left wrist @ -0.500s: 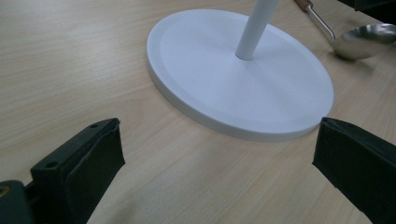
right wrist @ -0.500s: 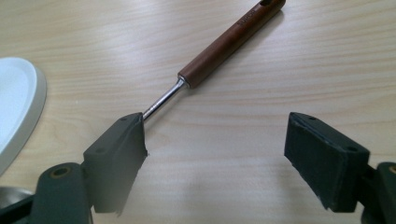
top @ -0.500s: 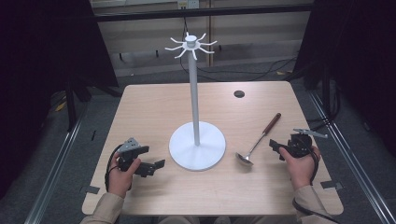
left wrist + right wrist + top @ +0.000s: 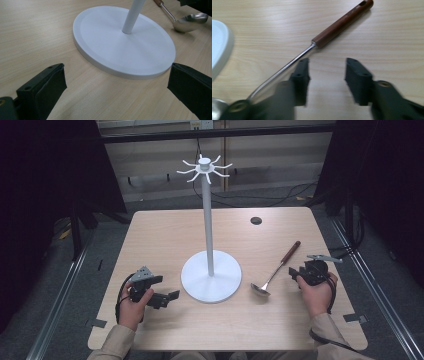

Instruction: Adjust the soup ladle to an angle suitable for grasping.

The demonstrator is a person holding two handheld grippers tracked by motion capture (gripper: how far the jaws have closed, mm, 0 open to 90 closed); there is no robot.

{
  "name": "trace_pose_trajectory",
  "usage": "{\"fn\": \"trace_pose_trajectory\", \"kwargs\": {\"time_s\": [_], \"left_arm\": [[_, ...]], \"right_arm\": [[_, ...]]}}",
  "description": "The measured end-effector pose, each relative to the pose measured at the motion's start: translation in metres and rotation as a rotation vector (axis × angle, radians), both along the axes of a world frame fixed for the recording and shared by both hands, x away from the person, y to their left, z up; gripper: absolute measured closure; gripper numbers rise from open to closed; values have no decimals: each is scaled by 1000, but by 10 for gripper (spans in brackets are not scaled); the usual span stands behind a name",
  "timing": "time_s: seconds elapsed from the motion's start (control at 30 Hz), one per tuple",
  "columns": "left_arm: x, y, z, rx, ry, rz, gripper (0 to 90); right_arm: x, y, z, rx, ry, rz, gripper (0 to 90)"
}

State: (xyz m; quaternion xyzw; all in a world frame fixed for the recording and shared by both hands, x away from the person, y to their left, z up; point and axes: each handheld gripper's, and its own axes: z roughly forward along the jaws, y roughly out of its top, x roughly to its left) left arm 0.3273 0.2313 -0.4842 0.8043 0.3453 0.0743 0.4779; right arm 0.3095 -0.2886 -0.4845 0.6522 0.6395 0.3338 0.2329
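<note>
A tall white stand (image 4: 207,220) with hooked arms at its top rises from a round base (image 4: 125,47) at the table's middle. To its right lies a steel ladle (image 4: 275,272) with a brown wooden handle (image 4: 342,23), its bowl (image 4: 191,21) close to the base. My right gripper (image 4: 295,271) rests just right of the ladle's shaft. Its jaws (image 4: 327,61) stand open over bare wood, with the shaft running past the left jaw on its outer side. My left gripper (image 4: 167,287) sits left of the base, wide open (image 4: 117,70) and holding nothing.
The light wooden table (image 4: 165,235) has a small dark round hole (image 4: 256,220) at its back right. Dark floor and metal rails run along both sides. Cables lie on the floor beyond the far edge.
</note>
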Motion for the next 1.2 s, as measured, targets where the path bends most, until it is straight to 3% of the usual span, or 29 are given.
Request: {"fn": "trace_pose_trajectory", "kwargs": {"time_s": [0.1, 0.2, 0.3, 0.47, 0.6, 0.67, 1.1, 1.2], "left_arm": [[0, 0, 0, 0, 0, 0, 13], [1, 0, 0, -2, -2, 0, 13], [2, 1, -1, 0, -1, -5, 14], [2, 2, -1, 9, -3, 2, 14], [1, 5, -1, 7, -5, 4, 14], [0, 4, -1, 12, -5, 2, 14], [1, 4, -4, 22, 4, -6, 15], [1, 4, -4, 15, 4, -8, 15]], "right_arm": [[10, 0, 0, -16, 10, -10, 826], [20, -2, -1, -29, 17, -23, 900], [32, -4, -2, -79, 27, -33, 900], [49, -10, -9, -62, 47, -69, 900], [60, -15, -19, -83, 72, -92, 900], [66, -17, -21, -86, 55, -98, 900], [92, 4, -21, -73, 52, -5, 883], [96, 11, -22, -48, 52, 16, 883]]}}
